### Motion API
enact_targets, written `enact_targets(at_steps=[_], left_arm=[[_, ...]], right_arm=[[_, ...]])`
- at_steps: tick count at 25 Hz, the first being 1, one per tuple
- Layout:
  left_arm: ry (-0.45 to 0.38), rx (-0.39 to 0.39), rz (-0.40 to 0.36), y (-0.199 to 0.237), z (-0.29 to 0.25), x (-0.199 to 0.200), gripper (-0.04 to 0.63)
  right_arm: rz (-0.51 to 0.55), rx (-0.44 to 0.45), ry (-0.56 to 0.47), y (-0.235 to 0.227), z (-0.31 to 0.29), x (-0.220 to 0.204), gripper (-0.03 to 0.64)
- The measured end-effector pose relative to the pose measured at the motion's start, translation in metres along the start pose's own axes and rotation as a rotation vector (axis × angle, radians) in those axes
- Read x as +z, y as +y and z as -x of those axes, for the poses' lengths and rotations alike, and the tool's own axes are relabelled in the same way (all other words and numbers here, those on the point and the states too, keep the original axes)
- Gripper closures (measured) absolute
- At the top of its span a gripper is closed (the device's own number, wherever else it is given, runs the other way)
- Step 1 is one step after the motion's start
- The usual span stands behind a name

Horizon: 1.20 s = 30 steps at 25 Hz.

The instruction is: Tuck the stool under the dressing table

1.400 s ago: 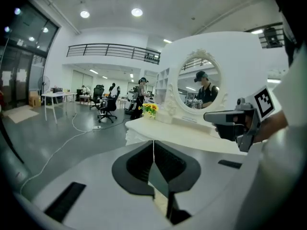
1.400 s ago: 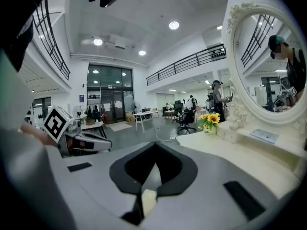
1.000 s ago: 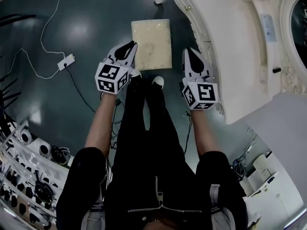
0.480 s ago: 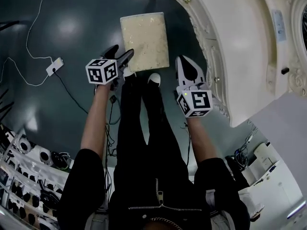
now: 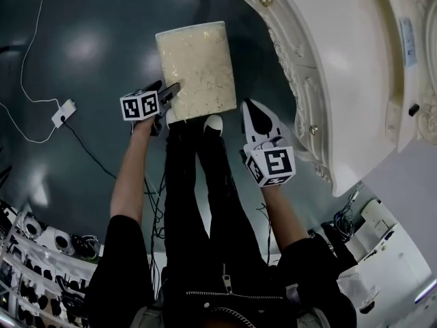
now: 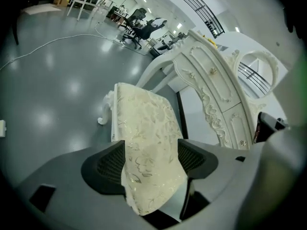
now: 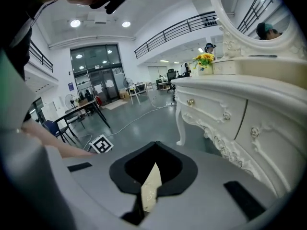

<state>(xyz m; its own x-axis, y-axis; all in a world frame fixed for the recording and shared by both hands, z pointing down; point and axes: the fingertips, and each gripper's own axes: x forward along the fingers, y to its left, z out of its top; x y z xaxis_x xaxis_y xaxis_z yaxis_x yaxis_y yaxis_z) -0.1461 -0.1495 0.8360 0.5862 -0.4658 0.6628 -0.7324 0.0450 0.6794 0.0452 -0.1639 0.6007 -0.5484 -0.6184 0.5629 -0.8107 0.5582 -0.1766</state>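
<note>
While the stool (image 5: 194, 70) stands out on the dark floor (image 5: 82, 46), it sits clear of the white dressing desk (image 5: 328, 60); a strip of floor shows between the cream seat and the carved front edge, so it is not under the desk.

Head view: the seat's long side runs roughly along the desk front. The person's shoes (image 5: 213, 123) are at the seat's near short edge.

Left tool (image 5: 168, 86): at the near left corner of the seat, pointing down and forward. Its jaws stand wide apart and have just been opening. In the left gripper view the patterned corner of the seat lies between the two black pads (image 6: 109, 166). Whether either pad touches the fabric, cannot tell. Its marker cube (image 5: 140, 106) faces up.

Right tool (image 5: 250, 108): just right of the seat's near right corner, between stool and desk, over bare floor. Its jaws are together at the tips. The right gripper view shows only a cream sliver of the seat through the slot behind them, with nothing gripped.

A white cable and plug block (image 5: 63, 113) lie on the floor, well left of the stool.
</note>
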Motion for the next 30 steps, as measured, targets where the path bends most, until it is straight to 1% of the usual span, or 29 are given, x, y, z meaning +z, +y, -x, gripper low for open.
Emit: enact_targets(at_steps=[4, 7, 10, 11, 12, 16, 19, 20, 23, 24, 27, 30], left_arm=[[-0.010, -0.004, 0.066, 0.024, -0.025, -0.009, 0.265], [-0.022, -0.015, 0.087, 0.034, -0.038, -0.012, 0.265], [-0.067, -0.028, 0.119, 0.038, -0.040, -0.010, 0.270], [-0.083, -0.028, 0.133, 0.038, -0.040, -0.010, 0.287], [-0.095, -0.023, 0.142, 0.040, -0.041, -0.009, 0.335], [-0.105, -0.004, 0.142, 0.042, -0.039, -0.009, 0.341], [-0.119, 0.000, 0.157, 0.039, -0.041, -0.006, 0.345], [-0.125, -0.002, 0.171, 0.038, -0.043, -0.003, 0.348], [-0.146, -0.020, 0.250, 0.035, -0.051, 0.007, 0.366], [-0.150, -0.024, 0.259, 0.032, -0.054, 0.010, 0.367], [-0.153, -0.030, 0.238, 0.021, -0.069, 0.015, 0.367], [-0.137, -0.054, 0.210, 0.009, -0.078, 0.020, 0.367]], right_arm=[[-0.009, 0.013, 0.042, -0.006, -0.017, -0.029, 0.612], [-0.020, 0.011, 0.044, -0.011, -0.027, -0.039, 0.612], [-0.032, 0.009, 0.051, -0.017, -0.030, -0.050, 0.612], [-0.038, 0.007, 0.053, -0.020, -0.031, -0.054, 0.612], [-0.044, 0.004, 0.055, -0.021, -0.031, -0.057, 0.612], [-0.064, -0.004, 0.062, -0.022, -0.031, -0.067, 0.612], [-0.076, -0.006, 0.067, -0.024, -0.030, -0.073, 0.612], [-0.080, -0.008, 0.067, -0.024, -0.030, -0.074, 0.612], [-0.091, -0.012, 0.065, -0.020, -0.032, -0.075, 0.612], [-0.095, -0.013, 0.066, -0.019, -0.032, -0.076, 0.612], [-0.101, -0.019, 0.070, -0.023, -0.029, -0.078, 0.612], [-0.109, -0.035, 0.069, -0.033, -0.023, -0.077, 0.612]])
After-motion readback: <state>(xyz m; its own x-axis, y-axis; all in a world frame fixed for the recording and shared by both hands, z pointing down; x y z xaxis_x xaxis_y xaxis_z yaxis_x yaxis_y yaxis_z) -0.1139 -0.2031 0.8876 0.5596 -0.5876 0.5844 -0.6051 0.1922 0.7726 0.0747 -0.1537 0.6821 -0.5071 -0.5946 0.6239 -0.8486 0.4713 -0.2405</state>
